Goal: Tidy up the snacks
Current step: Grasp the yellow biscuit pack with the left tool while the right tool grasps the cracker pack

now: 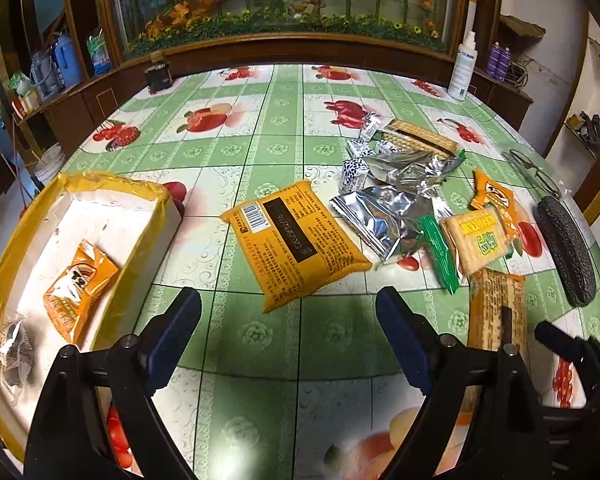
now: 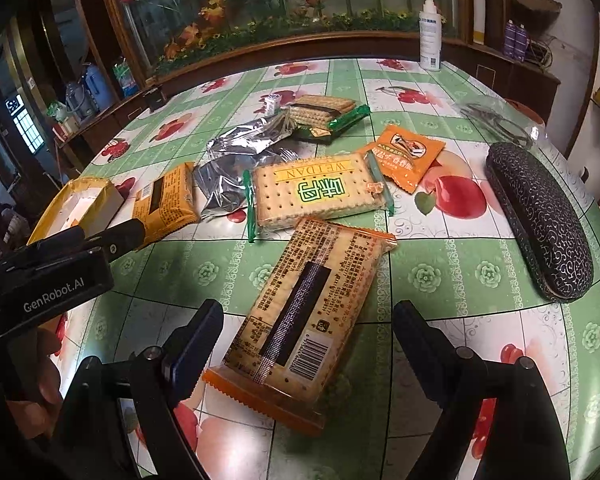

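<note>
My left gripper (image 1: 288, 312) is open and empty, just short of a yellow snack pack (image 1: 294, 242) lying barcode-up. A white box with yellow-taped rim (image 1: 152, 216) sits at the left and holds a small orange packet (image 1: 78, 288) and a clear-wrapped item (image 1: 12, 354). My right gripper (image 2: 308, 330) is open, its fingers either side of an orange cracker pack (image 2: 300, 316) lying flat. Beyond it lie a green WEIDAN cracker pack (image 2: 316, 194), a small orange packet (image 2: 406, 158), silver foil bags (image 2: 236, 160) and another cracker pack (image 2: 320, 114).
A black patterned glasses case (image 2: 540, 220) lies at the right. A white spray bottle (image 2: 430, 34) stands at the table's far edge. Glasses in clear wrap (image 2: 496, 122) lie beyond the case. The left gripper's body (image 2: 56, 276) shows at the left of the right wrist view.
</note>
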### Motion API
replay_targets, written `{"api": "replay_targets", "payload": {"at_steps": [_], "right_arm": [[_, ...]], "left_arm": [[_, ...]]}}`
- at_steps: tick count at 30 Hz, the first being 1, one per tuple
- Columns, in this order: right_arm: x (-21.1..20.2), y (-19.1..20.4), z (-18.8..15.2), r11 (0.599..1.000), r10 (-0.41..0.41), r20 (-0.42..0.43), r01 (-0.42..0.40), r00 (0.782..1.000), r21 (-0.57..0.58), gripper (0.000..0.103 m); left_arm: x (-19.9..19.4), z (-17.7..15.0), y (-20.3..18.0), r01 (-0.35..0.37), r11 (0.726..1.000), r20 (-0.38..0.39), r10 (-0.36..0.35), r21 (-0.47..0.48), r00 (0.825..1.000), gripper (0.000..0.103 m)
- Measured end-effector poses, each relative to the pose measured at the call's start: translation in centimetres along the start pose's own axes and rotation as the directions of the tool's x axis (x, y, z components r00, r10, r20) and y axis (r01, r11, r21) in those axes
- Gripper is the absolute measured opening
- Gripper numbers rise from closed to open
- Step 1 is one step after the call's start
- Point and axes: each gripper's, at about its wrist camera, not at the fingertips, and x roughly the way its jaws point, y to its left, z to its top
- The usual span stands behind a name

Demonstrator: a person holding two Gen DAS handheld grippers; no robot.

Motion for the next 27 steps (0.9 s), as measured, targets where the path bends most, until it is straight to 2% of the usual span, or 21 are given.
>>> {"api": "replay_targets", "payload": {"at_steps": [8, 13, 14, 17, 20, 22, 24, 26, 27], "right_arm": [[1.8, 0.7, 0.5, 1.000, -0.005, -0.036, 0.006, 0.999, 0.013, 0.088], [2.4, 1.1, 0.9, 0.999, -0.040, -0.029, 0.040, 0.999, -0.007, 0.088], [2.6, 1.3, 1.0, 0.997, -0.073, -0.031, 0.073, 0.997, -0.022, 0.088], [3.1, 1.5, 0.9, 0.989, -0.133, -0.024, 0.132, 0.991, -0.065, 0.088], [3.1, 1.1, 1.0, 0.986, -0.147, -0.010, 0.145, 0.989, -0.080, 0.087], [3.0, 0.7, 1.0, 0.985, -0.149, -0.007, 0.148, 0.989, -0.091, 0.086], [2.8, 0.5, 1.0, 0.984, -0.146, -0.003, 0.144, 0.989, -0.104, 0.081], [2.5, 0.3, 1.1, 0.983, -0.145, 0.005, 0.145, 0.989, -0.111, 0.063], [2.3, 0.2, 1.1, 0.982, -0.149, 0.007, 0.149, 0.989, -0.119, 0.058]], "left_arm": [[2.7, 2.1, 0.7, 0.001, 0.996, -0.032, -0.004, -0.085, 0.999, 0.089], [5.0, 3.2, 1.2, -0.008, 0.993, -0.075, -0.002, -0.120, 0.997, 0.090], [5.4, 3.3, 1.2, -0.002, 0.992, -0.081, -0.009, -0.126, 0.997, 0.090], [6.4, 3.4, 1.0, -0.011, 0.992, -0.099, -0.001, -0.123, 0.995, 0.090], [7.1, 3.3, 0.5, -0.037, 0.996, -0.101, 0.029, -0.085, 0.994, 0.090], [7.0, 3.2, 0.6, -0.024, 0.997, -0.084, 0.017, -0.074, 0.996, 0.090], [6.8, 3.0, 0.6, -0.011, 0.999, -0.069, 0.008, -0.046, 0.998, 0.088], [6.5, 2.8, 0.4, 0.002, 1.000, -0.052, -0.002, -0.015, 0.999, 0.080], [6.3, 2.8, 0.5, 0.013, 1.000, -0.050, -0.014, -0.009, 0.999, 0.073]]}}
